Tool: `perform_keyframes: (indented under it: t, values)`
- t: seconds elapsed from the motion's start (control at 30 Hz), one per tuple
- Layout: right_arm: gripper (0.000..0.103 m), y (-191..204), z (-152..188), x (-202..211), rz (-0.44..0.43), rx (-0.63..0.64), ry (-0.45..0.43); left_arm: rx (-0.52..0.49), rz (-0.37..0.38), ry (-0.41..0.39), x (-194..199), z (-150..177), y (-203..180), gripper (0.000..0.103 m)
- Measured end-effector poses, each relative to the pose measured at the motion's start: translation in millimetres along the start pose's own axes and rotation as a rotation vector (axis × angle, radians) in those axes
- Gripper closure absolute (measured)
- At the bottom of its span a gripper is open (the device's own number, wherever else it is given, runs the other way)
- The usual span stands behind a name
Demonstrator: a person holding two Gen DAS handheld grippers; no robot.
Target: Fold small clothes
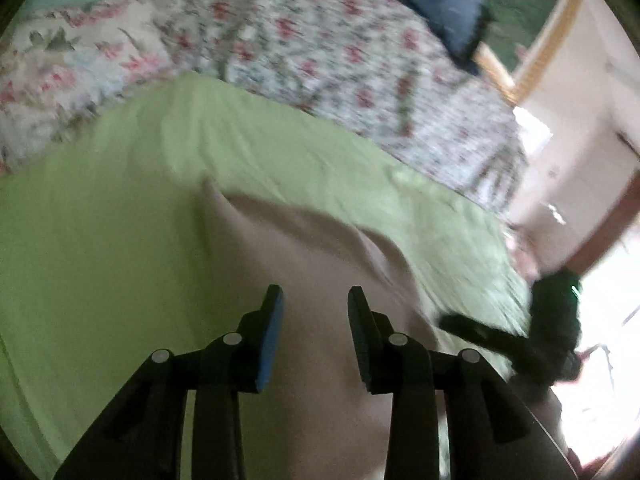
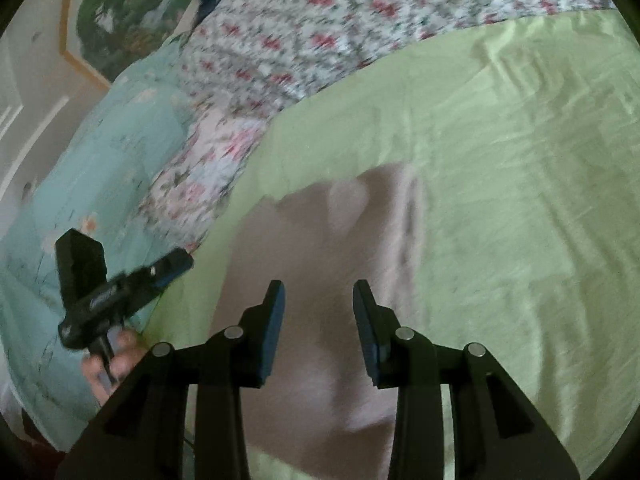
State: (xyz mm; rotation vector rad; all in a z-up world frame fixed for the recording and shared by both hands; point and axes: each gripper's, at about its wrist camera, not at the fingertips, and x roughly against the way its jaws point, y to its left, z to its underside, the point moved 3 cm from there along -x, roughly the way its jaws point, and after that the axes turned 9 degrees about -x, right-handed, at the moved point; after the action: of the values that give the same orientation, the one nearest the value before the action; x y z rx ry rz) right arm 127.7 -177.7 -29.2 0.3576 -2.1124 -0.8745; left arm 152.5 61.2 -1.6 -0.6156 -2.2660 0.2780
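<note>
A pale pink garment (image 2: 320, 280) lies spread on a light green sheet (image 2: 500, 152) over a bed with a floral bedspread (image 2: 312, 32). The right gripper (image 2: 319, 292) hangs above the garment's middle, its fingers (image 2: 276, 320) partly apart with nothing between them. The left gripper (image 1: 315, 300) hovers over the same cloth (this view is blurred), fingers (image 1: 272, 336) likewise parted and empty. In the right wrist view the left gripper shows at the garment's left edge, over a light blue pillow (image 2: 100, 168), with a hand (image 2: 116, 364) below it.
</note>
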Motion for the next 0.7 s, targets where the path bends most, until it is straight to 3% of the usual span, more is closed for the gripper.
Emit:
perform_keyframes:
  t: [0.13, 0.23, 0.27, 0.3, 0.33, 0.43, 0.7]
  values:
    - [0.066, -0.8, 19.3, -21.5, -0.028, -0.027, 0.074, -0.008, 0.089, 0.066, -5.1, 42.6, -21.9, 0.069]
    - [0.069, -19.9, 13.6, -32.4, 0.044, -0.047, 0.045, 0.017, 0.079, 0.119, -23.6, 65.8, -17.9, 0.074]
    - [0.074, -27.8, 10.4, -34.8, 0.071, -0.057, 0.035, 0.035, 0.086, 0.131, -30.9, 71.2, -14.5, 0.083]
    - [0.094, -38.4, 5.8, -37.8, 0.111, -0.072, 0.02, 0.062, 0.09, 0.145, -40.4, 76.1, -9.6, 0.09]
    - [0.103, -47.8, 1.9, -40.0, 0.135, -0.093, 0.013, 0.086, 0.101, 0.154, -47.9, 79.6, -7.1, 0.098]
    - [0.103, -60.3, -4.2, -39.7, 0.084, -0.16, 0.018, 0.122, 0.124, 0.162, -57.8, 84.0, -3.6, 0.1]
    - [0.099, -26.3, 17.2, -14.3, 0.124, -0.012, 0.009, 0.076, 0.077, 0.159, -29.2, 94.3, -13.3, 0.097]
